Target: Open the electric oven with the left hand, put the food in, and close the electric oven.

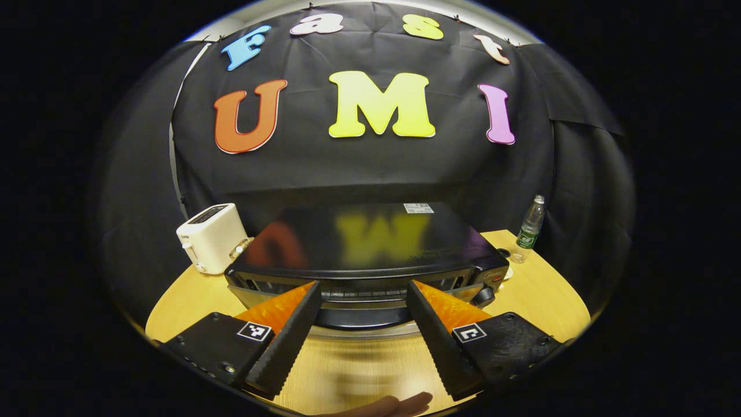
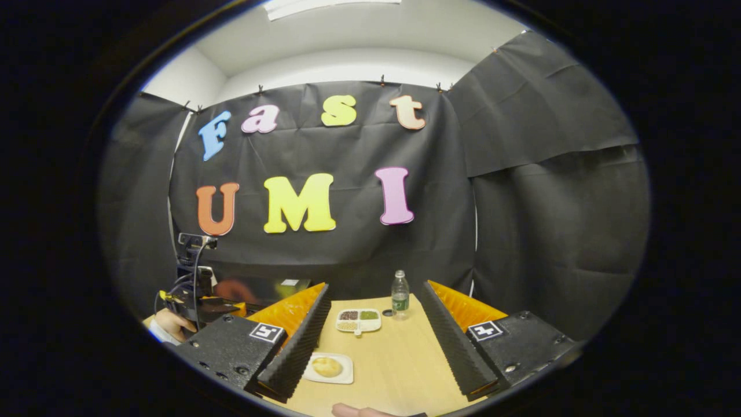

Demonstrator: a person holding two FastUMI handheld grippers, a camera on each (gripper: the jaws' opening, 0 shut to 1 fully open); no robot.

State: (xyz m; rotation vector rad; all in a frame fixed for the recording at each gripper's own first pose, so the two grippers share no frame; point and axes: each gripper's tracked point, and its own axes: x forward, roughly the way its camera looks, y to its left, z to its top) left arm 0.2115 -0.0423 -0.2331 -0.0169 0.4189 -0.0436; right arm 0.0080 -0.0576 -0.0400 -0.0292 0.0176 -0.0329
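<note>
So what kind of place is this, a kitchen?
Probably not a real kitchen, more a recording booth set up like one: black cloth hangs all round a wooden table with an electric oven, a toaster and a bun on a plate.

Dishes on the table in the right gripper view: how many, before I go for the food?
2. A small white plate holding a bun sits nearest, beside the right gripper's fingers. A divided dish lies farther back, left of the water bottle. Others may be hidden.
</note>
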